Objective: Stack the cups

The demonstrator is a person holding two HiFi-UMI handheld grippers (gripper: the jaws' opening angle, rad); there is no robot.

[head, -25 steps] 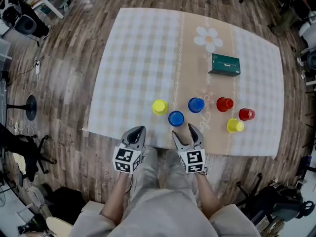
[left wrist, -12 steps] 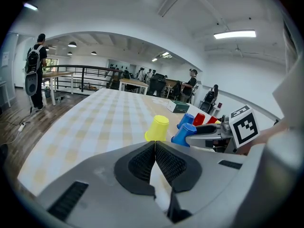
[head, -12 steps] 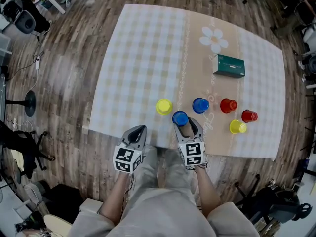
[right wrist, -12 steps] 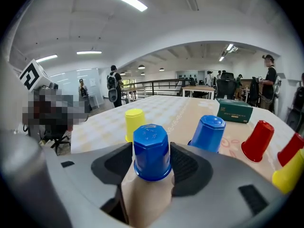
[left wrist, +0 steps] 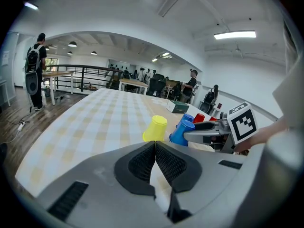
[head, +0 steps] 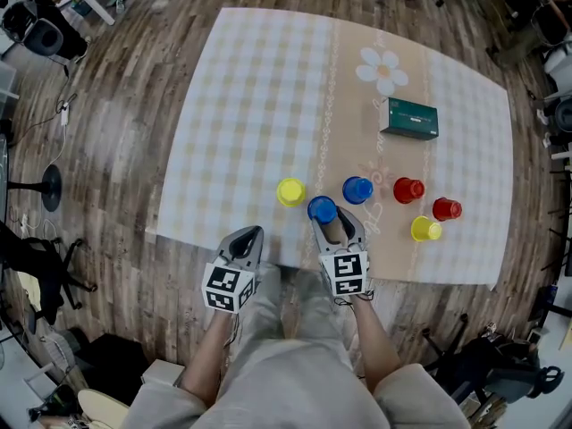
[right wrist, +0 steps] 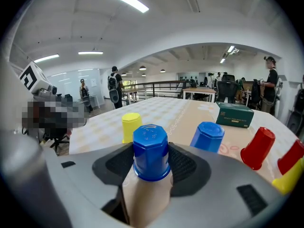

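Six upturned cups stand near the front of the checked cloth: a yellow cup, a near blue cup, a second blue cup, two red cups and another yellow cup. My right gripper has its jaws round the near blue cup, with both pads against its sides; the cup stands on the cloth. My left gripper hangs shut and empty at the table's front edge, left of the right one. From the left gripper, the yellow cup stands just ahead.
A green box lies on the cloth behind the cups, beside a printed daisy. The table's front edge runs just under both grippers. Chairs and gear stand on the wooden floor around the table; people stand far off in the room.
My right gripper moved forward until its jaws came round the near blue cup, then closed onto its sides. The left gripper stayed where it was.
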